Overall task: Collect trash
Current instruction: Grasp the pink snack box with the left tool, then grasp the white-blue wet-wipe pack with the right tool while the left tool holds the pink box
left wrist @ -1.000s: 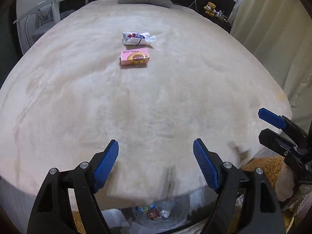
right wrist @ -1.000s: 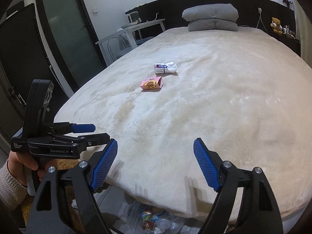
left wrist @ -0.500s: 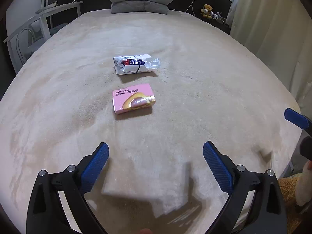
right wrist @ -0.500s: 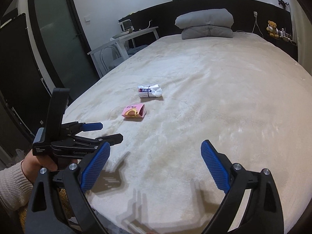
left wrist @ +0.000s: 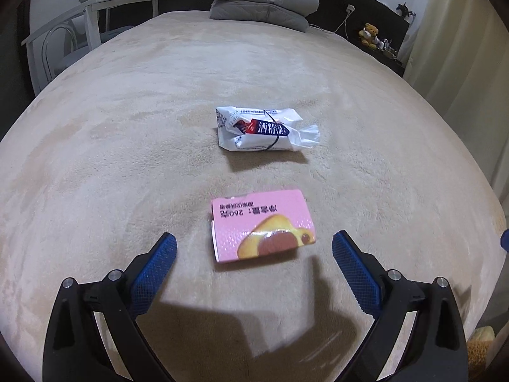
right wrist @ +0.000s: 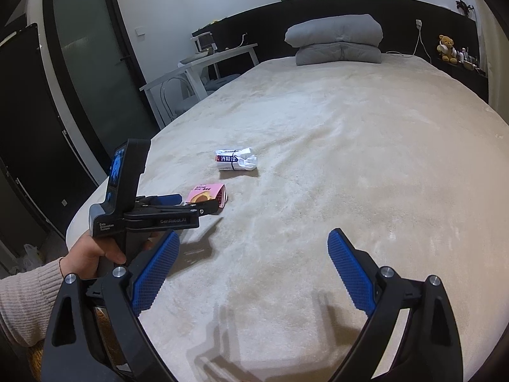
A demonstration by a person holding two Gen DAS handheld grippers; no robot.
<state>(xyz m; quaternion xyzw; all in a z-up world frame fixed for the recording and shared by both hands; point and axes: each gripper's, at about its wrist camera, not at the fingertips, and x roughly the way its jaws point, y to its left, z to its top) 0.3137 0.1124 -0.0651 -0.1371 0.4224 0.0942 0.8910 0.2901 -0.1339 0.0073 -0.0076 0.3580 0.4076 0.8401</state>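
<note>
The left gripper (left wrist: 254, 248) hangs over the bed (left wrist: 127, 127) with its fingers spread wide, and the pink box (left wrist: 262, 229) lies flat on the cover just ahead, between the two fingertips but not touched by them. A white wrapper (left wrist: 265, 133) lies further up the bed, apart from the box. The right gripper (right wrist: 254, 248) is also spread wide and holds nothing, to the right of the left one and well apart from both pieces.
</note>
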